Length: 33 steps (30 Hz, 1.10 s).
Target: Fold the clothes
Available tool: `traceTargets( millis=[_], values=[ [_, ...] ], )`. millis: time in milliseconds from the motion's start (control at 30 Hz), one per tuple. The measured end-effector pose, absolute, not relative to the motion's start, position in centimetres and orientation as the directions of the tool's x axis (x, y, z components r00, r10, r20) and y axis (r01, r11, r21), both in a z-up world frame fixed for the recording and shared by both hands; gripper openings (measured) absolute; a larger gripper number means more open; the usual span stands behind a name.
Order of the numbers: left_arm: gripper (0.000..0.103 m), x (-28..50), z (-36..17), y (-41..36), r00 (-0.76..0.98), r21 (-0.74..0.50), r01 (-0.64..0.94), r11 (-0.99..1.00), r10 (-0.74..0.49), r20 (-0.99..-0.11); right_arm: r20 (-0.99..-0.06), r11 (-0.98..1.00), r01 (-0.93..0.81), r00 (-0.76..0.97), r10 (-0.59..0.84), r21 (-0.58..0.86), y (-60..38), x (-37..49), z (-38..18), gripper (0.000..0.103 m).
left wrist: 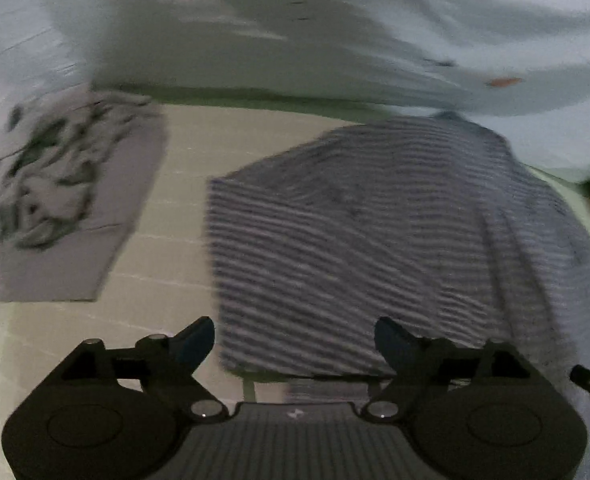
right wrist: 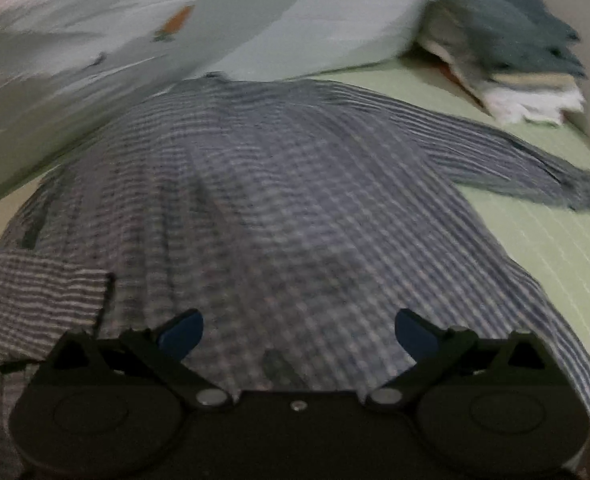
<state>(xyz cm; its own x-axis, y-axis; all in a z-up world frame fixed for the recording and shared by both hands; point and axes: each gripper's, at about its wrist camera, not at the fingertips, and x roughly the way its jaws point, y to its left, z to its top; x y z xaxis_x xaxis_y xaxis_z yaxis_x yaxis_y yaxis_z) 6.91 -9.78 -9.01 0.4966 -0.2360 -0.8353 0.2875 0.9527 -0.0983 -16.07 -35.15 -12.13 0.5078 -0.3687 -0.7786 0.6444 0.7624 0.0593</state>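
Observation:
A blue-and-white striped shirt [left wrist: 375, 232] lies spread flat on a pale green bed sheet [left wrist: 163, 240]. It also fills the right wrist view [right wrist: 295, 208], with one sleeve [right wrist: 535, 168] stretched to the right and the other folded over the body at the left [right wrist: 35, 300]. My left gripper [left wrist: 295, 344] is open and empty, over the shirt's near left edge. My right gripper [right wrist: 299, 334] is open and empty, over the shirt's lower part.
A folded grey garment with a dark print [left wrist: 71, 196] lies to the left of the shirt. A light blue blanket or pillow [right wrist: 95, 60] borders the far side. A stack of folded clothes [right wrist: 507, 60] sits at the far right corner by a wall.

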Motion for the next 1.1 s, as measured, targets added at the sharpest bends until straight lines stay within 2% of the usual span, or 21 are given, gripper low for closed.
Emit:
traceTargets(
  millis=[167, 333, 500, 733, 800, 833, 900, 1100],
  values=[
    [0.092, 9.0, -10.8, -6.7, 0.501, -0.081, 0.219, 0.972, -0.183, -0.846, -0.781, 0.784, 0.619, 0.516, -0.351, 0.057, -32.4, -11.8, -10.8, 0.103],
    [0.093, 10.2, -12.4, -5.0, 0.481, -0.08, 0.226, 0.971, -0.183, -0.858, -0.772, 0.792, 0.601, 0.554, -0.313, 0.11, -29.1, -8.1, -9.8, 0.101],
    [0.093, 11.3, -13.0, -4.3, 0.454, -0.089, 0.279, 0.956, -0.213, -0.865, -0.78, 0.793, 0.592, 0.562, -0.275, 0.147, -26.5, -5.6, -10.8, 0.078],
    [0.093, 10.2, -11.6, -4.0, 0.494, -0.06, 0.307, 0.95, -0.213, -0.843, -0.829, 0.823, 0.536, 0.536, -0.161, 0.187, -24.8, -5.1, -13.9, 0.068],
    [0.094, 9.5, -11.5, -3.8, 0.49, -0.067, 0.269, 0.961, -0.197, -0.849, -0.834, 0.844, 0.506, 0.533, -0.143, 0.178, -24.6, -5.2, -14.2, 0.044],
    [0.094, 9.2, -11.4, -3.7, 0.486, -0.067, 0.253, 0.965, -0.187, -0.854, -0.833, 0.857, 0.485, 0.537, -0.134, 0.175, -24.5, -5.3, -14.1, 0.039],
    [0.094, 8.2, -11.1, -3.8, 0.487, -0.07, 0.226, 0.972, -0.175, -0.856, -0.817, 0.88, 0.44, 0.564, -0.118, 0.177, -24.5, -5.7, -13.6, 0.02],
    [0.094, 6.6, -9.5, -6.0, 0.521, -0.043, 0.198, 0.979, -0.142, -0.841, -0.736, 0.921, 0.342, 0.669, -0.101, 0.185, -26.6, -7.5, -10.1, 0.014]
  ],
)
